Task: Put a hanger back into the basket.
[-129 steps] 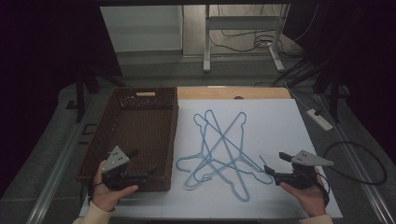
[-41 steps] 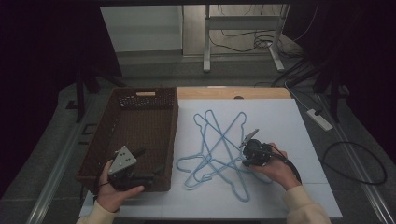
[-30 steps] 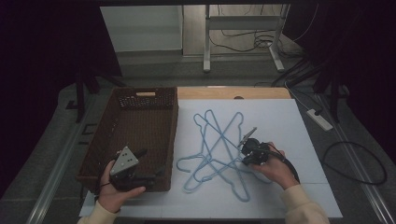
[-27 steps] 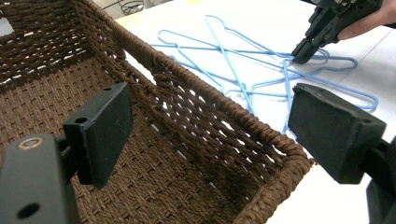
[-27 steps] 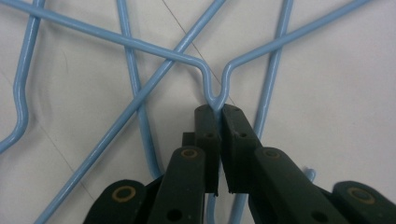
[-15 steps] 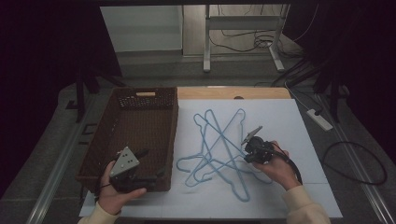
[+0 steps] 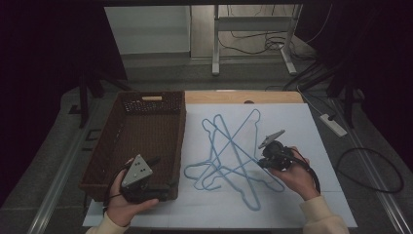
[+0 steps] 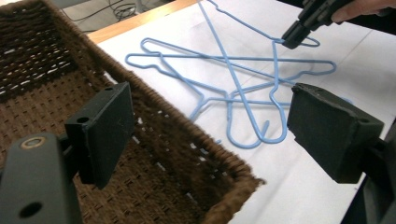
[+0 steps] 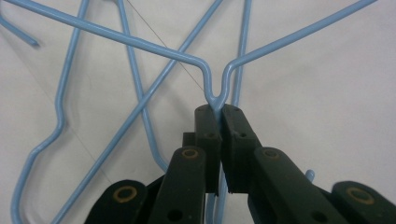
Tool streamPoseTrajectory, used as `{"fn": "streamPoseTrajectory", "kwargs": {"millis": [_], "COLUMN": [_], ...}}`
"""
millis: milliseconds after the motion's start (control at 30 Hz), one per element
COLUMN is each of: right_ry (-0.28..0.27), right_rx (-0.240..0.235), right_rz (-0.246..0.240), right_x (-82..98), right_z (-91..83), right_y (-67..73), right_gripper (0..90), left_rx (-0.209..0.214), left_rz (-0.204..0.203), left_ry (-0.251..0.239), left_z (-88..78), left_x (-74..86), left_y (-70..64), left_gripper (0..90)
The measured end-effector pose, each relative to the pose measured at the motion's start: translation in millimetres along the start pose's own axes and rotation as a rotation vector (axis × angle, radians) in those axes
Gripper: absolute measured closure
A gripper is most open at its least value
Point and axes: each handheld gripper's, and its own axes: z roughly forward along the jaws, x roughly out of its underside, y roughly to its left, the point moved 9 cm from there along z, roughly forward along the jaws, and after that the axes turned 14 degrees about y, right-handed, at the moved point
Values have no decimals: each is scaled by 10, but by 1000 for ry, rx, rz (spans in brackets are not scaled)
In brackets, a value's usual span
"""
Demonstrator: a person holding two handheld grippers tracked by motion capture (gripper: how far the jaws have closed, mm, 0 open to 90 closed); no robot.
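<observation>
Several light-blue wire hangers [image 7: 229, 146] lie crossed in a pile on a white sheet [image 7: 302, 126]. My right gripper [image 7: 260, 162] is at the pile's right side, shut on one hanger. In the right gripper view its closed pads [image 9: 219, 112] pinch the twisted neck of that hanger [image 9: 140, 44], whose two shoulders spread away from the tips. My left gripper [image 7: 163, 174] is open over the front right corner of a brown wicker basket [image 7: 151, 95]. In the left gripper view its pads [image 8: 210, 107] stand wide apart with nothing held between them; beyond lie the basket's rim [image 8: 154, 116], the hangers [image 8: 224, 58] and the right gripper [image 8: 294, 35].
The basket takes up the table's left side and has nothing in it. A strip of bare wooden tabletop [image 7: 234, 96] shows behind the sheet. A power strip [image 7: 333, 124] and cables lie on the floor to the right.
My right gripper went from the table's front right to the pile and shut on a hanger. Over the last second it shifted slightly right, drawing the hanger along. The left gripper stayed put.
</observation>
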Motion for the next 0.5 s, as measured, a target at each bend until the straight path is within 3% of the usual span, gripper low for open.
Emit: {"fn": "streamPoseTrajectory", "kwargs": {"millis": [500], "right_ry": [-48], "right_rx": [4], "right_rz": [5], "right_x": [9], "right_z": [-157], "right_y": [6], "right_gripper": [866], "left_rx": [26], "left_rz": [12], "left_ry": [30], "left_z": [163], "left_x": [-157], "left_y": [-126], "left_gripper": [165]}}
